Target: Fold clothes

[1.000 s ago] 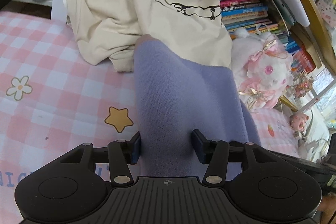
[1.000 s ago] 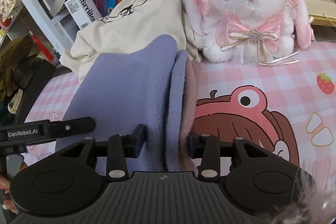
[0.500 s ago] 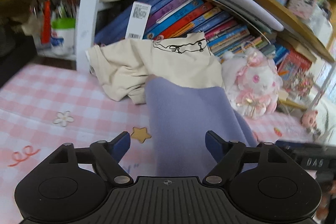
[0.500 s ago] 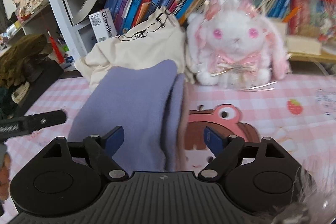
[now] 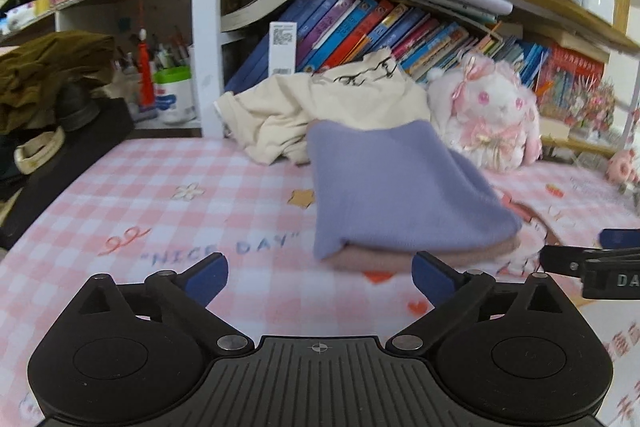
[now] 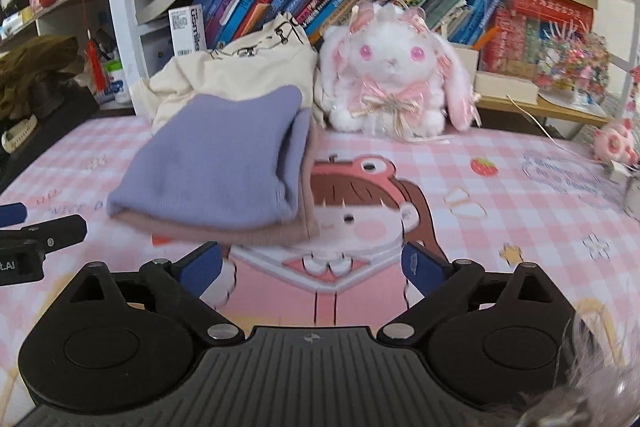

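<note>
A folded lilac garment (image 5: 392,195) lies on top of a folded dusty-pink one (image 5: 400,259) on the pink checked mat; it also shows in the right wrist view (image 6: 216,171), with the pink one (image 6: 256,231) under it. A crumpled cream T-shirt (image 5: 328,111) (image 6: 236,71) lies behind the stack against the books. My left gripper (image 5: 320,277) is open and empty, just in front of the stack. My right gripper (image 6: 312,267) is open and empty, in front of the stack's right corner. The right gripper's finger (image 5: 580,263) shows at the left view's right edge.
A white plush rabbit (image 6: 396,75) (image 5: 492,115) sits right of the cream shirt. Bookshelves with slanted books (image 6: 280,3) stand behind. A dark bag with olive cloth (image 5: 48,75) sits at the far left. The mat (image 6: 500,211) has cartoon prints.
Both grippers opened, let go of the lilac garment and drew back from it. The garment now lies flat on the pink one.
</note>
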The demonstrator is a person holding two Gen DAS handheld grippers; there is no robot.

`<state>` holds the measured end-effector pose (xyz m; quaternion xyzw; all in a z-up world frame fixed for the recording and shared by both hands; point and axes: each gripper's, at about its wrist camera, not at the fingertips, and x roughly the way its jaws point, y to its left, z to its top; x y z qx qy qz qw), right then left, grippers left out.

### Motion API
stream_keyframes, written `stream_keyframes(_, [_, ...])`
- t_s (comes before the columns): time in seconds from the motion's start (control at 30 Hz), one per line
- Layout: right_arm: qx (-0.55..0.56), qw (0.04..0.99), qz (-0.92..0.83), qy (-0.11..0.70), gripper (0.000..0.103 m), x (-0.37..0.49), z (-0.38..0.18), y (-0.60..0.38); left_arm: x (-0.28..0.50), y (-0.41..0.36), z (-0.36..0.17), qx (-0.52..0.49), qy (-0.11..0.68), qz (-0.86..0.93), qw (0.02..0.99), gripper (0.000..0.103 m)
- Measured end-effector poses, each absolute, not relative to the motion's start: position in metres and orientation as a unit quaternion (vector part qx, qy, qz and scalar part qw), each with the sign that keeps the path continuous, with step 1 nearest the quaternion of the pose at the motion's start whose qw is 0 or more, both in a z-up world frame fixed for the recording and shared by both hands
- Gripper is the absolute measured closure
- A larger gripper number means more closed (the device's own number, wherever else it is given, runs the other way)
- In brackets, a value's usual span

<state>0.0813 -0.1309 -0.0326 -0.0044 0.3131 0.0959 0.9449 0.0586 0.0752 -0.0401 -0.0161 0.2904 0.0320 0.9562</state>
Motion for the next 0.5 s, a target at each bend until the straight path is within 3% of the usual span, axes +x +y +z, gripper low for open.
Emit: stream_keyframes(0.5, [-0.010,0.937,0.064,0.343,0.003,0.038,-0.058,-0.136,0.032,0.067,-0.062,-0.028,0.328,0.048,0.943,0.001])
